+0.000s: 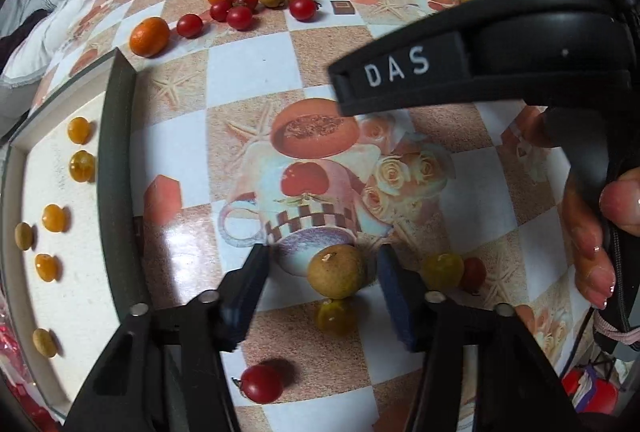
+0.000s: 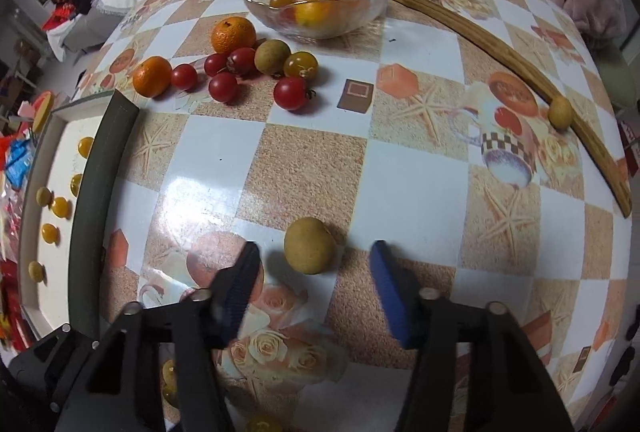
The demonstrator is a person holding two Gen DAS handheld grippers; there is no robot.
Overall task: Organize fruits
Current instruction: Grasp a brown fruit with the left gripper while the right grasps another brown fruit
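Left wrist view: the left gripper (image 1: 322, 286) hangs over the bench (image 1: 248, 72) with its fingers spread wide, and a brown longan (image 1: 337, 271) sits between them touching neither pad. Only this view shows the fruit close by it: a yellow tomato (image 1: 335, 316) just below the longan, another yellow tomato (image 1: 442, 270) and a red one (image 1: 474, 272) to its right, and a red tomato (image 1: 262, 383) nearer the camera. It also shows the person's right hand (image 1: 592, 232) wrapped around the black handle marked "DAS" (image 1: 480, 68). On the white tray (image 1: 80, 312) at the left lie seven small fruits, five yellow-orange and two tan.

Right wrist view: the right gripper (image 2: 314, 268) is likewise open, with the same longan (image 2: 310, 245) lying between the fingertips, untouched. This view alone shows the full wooden stick (image 2: 500, 48) curving along the right side and a second longan (image 2: 560, 112) resting against it. Beside the glass bowl (image 2: 372, 12) of oranges I count two loose oranges, five red tomatoes, one longan and one yellow-brown tomato.
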